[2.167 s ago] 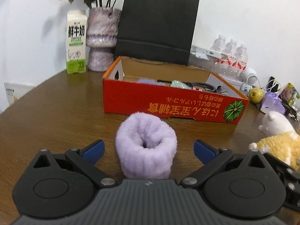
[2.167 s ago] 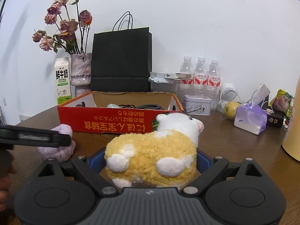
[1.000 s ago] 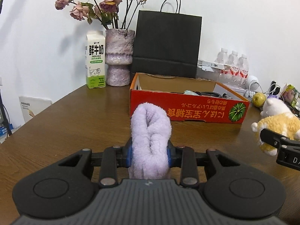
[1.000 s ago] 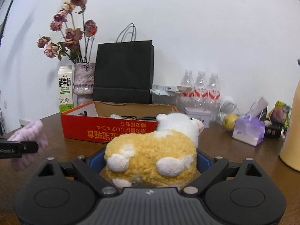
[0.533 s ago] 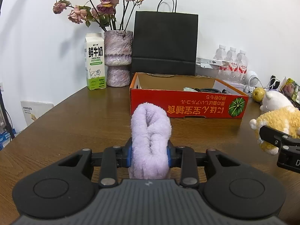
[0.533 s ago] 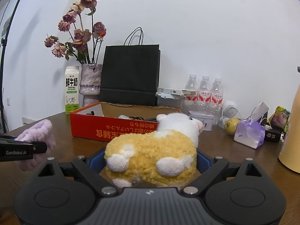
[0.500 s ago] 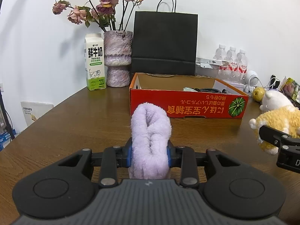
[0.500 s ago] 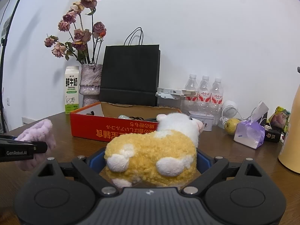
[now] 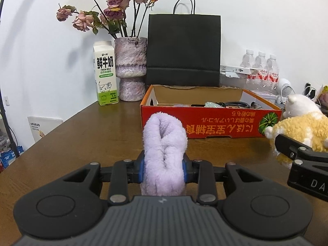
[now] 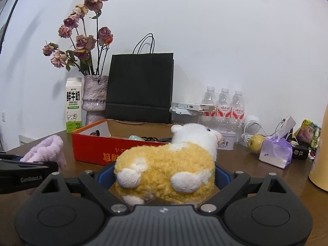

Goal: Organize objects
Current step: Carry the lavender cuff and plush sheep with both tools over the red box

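The lower end of the lilac fleece roll is hidden behind the left gripper's body. The plush sheep's legs are covered by the right gripper. What lies in the red box is mostly screened by its front wall, and the yellow container is cut off by the right edge

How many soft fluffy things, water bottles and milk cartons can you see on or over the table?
Soft fluffy things: 2, the purple fluffy roll and the yellow and white plush toy, each squeezed in a gripper.
Water bottles: 3, standing together by the wall.
Milk cartons: 1, beside the vase.
Total: 6
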`<move>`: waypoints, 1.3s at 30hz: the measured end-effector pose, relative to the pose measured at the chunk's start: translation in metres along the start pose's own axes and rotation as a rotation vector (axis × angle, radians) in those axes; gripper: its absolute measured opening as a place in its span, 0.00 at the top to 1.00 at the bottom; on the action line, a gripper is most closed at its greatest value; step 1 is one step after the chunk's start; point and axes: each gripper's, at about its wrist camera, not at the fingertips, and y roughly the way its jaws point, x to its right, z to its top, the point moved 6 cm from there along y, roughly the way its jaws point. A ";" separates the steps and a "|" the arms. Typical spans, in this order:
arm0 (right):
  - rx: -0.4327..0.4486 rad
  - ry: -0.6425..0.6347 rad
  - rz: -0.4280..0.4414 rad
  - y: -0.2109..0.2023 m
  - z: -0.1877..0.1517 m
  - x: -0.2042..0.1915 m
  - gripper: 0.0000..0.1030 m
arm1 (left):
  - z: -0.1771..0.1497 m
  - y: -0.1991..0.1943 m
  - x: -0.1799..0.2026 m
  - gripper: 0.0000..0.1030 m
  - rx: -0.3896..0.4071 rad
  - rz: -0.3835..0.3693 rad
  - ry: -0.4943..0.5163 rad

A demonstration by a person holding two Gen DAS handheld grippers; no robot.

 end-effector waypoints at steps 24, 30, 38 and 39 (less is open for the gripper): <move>0.055 0.063 0.030 0.070 0.032 0.001 0.09 | 0.054 0.063 0.007 0.68 0.091 0.001 -0.046; 0.067 0.072 0.055 0.098 0.049 0.000 0.09 | 0.075 0.080 0.010 0.68 0.120 -0.025 -0.065; 0.067 0.067 0.078 0.133 0.062 -0.001 0.09 | 0.093 0.110 0.011 0.68 0.133 -0.046 -0.070; 0.066 0.065 0.079 0.137 0.063 -0.001 0.09 | 0.094 0.113 0.011 0.68 0.135 -0.047 -0.069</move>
